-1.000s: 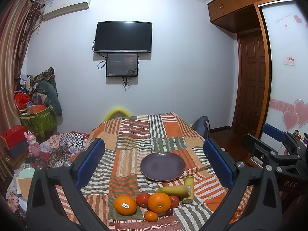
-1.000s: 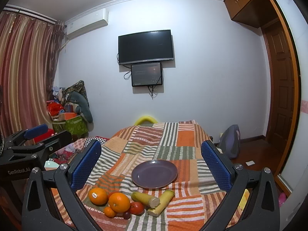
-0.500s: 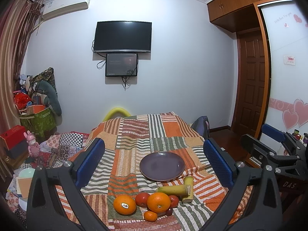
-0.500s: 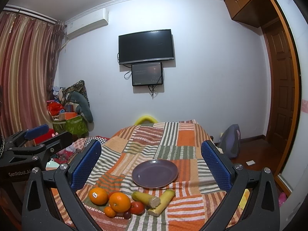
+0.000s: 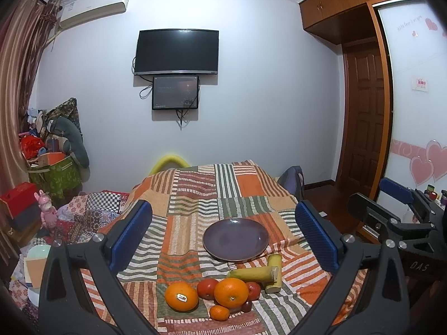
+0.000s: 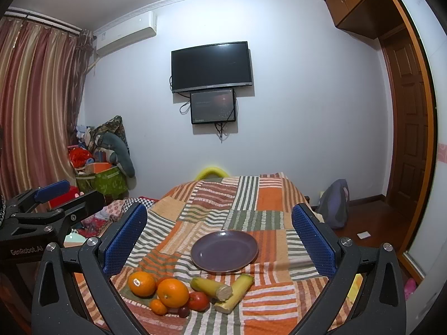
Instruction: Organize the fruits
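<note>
Both claws, the left gripper (image 5: 223, 237) and right gripper (image 6: 219, 237), hang spread wide and holding nothing, unmoved from a second ago. Ahead between the fingers lies a purple plate (image 5: 235, 239) with nothing on it. Nearer the claws, on the striped cloth (image 5: 195, 195), cluster two oranges (image 5: 231, 292), tomatoes (image 5: 207, 288), a tangerine (image 5: 219, 313) and two sugarcane pieces (image 5: 252, 273).

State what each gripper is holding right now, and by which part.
Nothing is held. The left gripper and right gripper are both open and empty, short of the fruit pile and plate.
</note>
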The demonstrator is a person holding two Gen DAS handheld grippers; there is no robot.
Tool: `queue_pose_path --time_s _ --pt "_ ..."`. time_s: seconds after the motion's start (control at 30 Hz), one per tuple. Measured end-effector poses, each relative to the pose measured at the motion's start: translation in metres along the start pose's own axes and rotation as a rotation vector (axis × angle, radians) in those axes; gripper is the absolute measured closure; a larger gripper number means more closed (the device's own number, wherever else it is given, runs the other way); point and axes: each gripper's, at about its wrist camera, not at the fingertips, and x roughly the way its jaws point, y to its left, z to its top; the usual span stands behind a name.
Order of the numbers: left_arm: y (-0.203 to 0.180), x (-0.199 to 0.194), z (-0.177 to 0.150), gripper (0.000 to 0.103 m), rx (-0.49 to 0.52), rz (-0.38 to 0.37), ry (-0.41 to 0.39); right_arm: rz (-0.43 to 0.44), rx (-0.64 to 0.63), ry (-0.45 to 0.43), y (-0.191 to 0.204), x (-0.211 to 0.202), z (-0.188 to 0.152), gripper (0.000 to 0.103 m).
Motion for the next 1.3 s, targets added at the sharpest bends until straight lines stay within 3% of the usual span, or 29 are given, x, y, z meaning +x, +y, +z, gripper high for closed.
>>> queue_pose_path --time_s 0.1,0.23,0.47,0.67,0.9,1.3 --pt "0.002 0.004 -0.002 0.002 -0.003 -0.01 0.013 -0.007 -0.017 0.009 0.0 0.004 -0.002 0.0" --pt "0.005 0.014 -0.003 0.013 -0.002 -0.014 0.046 0.004 -0.034 0.029 0.001 0.011 -0.007 0.002" --pt "0.026 0.044 -0.012 0.02 -0.027 0.007 0.13 0.033 -0.048 0.126 -0.005 0.035 -0.02 0.025" --pt "0.052 0.079 -0.034 0.026 -0.04 0.034 0.254 0.055 -0.044 0.228 -0.01 0.058 -0.037 0.033" --pt "0.079 0.115 -0.074 0.026 -0.057 0.059 0.395 0.11 -0.045 0.343 0.0 0.082 -0.056 0.033" --pt "0.108 0.136 -0.123 0.026 -0.063 0.045 0.548 0.215 -0.057 0.548 0.036 0.128 -0.103 0.033"
